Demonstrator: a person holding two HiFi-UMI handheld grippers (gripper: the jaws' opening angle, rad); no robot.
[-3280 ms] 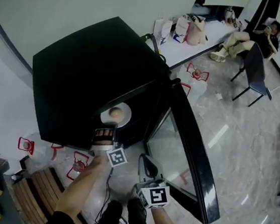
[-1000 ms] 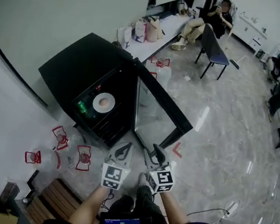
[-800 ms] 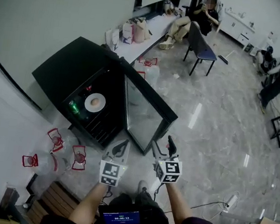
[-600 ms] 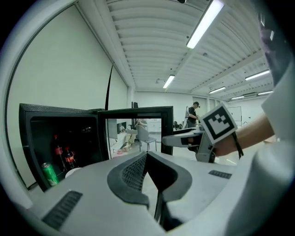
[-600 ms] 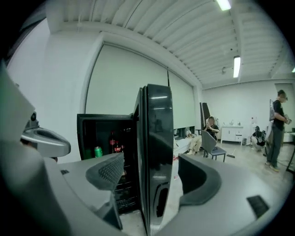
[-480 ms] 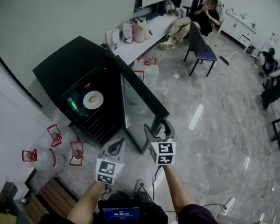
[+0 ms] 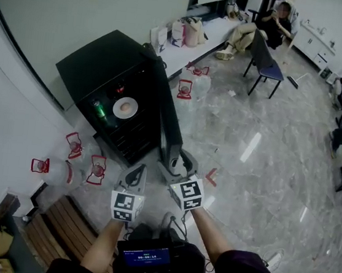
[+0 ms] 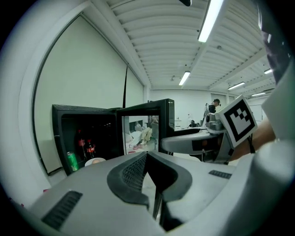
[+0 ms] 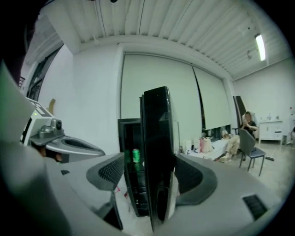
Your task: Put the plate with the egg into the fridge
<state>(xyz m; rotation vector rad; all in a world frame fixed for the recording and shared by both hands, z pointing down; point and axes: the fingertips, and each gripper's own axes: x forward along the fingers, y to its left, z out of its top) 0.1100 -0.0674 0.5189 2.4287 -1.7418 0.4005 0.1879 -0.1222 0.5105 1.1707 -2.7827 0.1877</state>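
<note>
The black fridge point(image 7: 99, 62) stands at the upper left with its interior showing. On a shelf inside lies the white plate point(image 7: 125, 107) with the egg point(image 7: 126, 103); the plate point(image 8: 94, 161) shows small in the left gripper view. The fridge door point(image 7: 164, 116) stands about half way in. My right gripper point(image 7: 177, 163) is open wide, and the door's free edge point(image 9: 159, 152) stands between its jaws with a gap on the left side. My left gripper point(image 7: 137, 171) hangs shut and empty over the floor in front of the fridge, left of the right one.
A green can point(image 7: 99, 110) and cola bottles point(image 8: 85, 147) sit inside the fridge. Water jugs with red handles point(image 7: 74, 145) stand on the floor left of the fridge, and more point(image 7: 186, 88) behind the door. A wooden bench point(image 7: 55, 223) is at lower left. A person sits on a chair point(image 7: 267, 58) far back.
The left gripper let go of the plate in the fridge and drew back. The door has swung from wide open to half shut. The right gripper's jaws opened round the door's edge.
</note>
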